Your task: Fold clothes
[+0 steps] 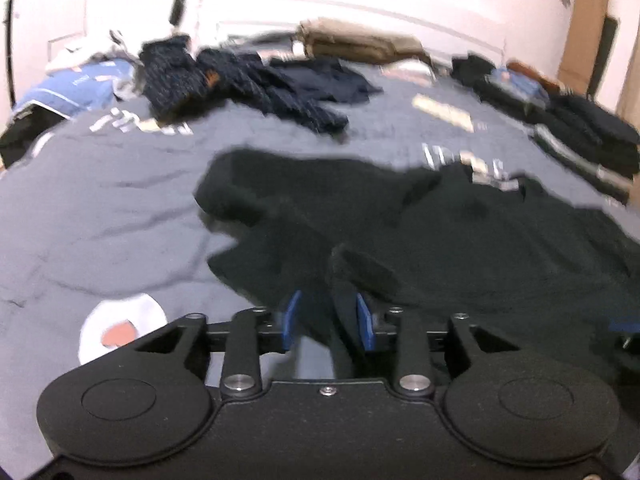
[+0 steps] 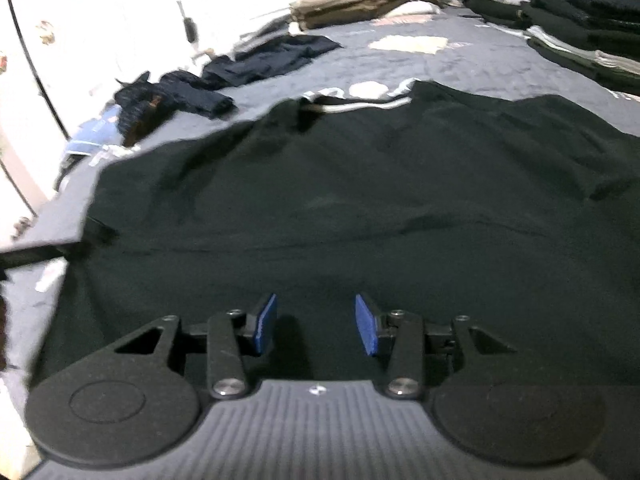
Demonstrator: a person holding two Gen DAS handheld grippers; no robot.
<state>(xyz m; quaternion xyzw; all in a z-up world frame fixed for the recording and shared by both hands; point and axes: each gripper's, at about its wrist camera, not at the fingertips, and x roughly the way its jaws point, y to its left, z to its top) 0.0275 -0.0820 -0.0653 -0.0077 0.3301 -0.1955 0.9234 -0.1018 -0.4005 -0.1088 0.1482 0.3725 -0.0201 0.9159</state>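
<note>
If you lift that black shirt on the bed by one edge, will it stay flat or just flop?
Probably flop: the black shirt already lies in soft wrinkles, and a fold of it droops between the left tool's pads. It looks thin, so likely light. On the bed cover it should drag and bunch rather than slide.

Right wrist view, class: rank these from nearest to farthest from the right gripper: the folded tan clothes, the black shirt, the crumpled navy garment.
From the right gripper:
1. Black shirt, spread directly under and ahead of the fingers.
2. Crumpled navy garment, left of centre, farther up the bed.
3. Folded tan clothes, at the bed's far end by the wall.
</note>
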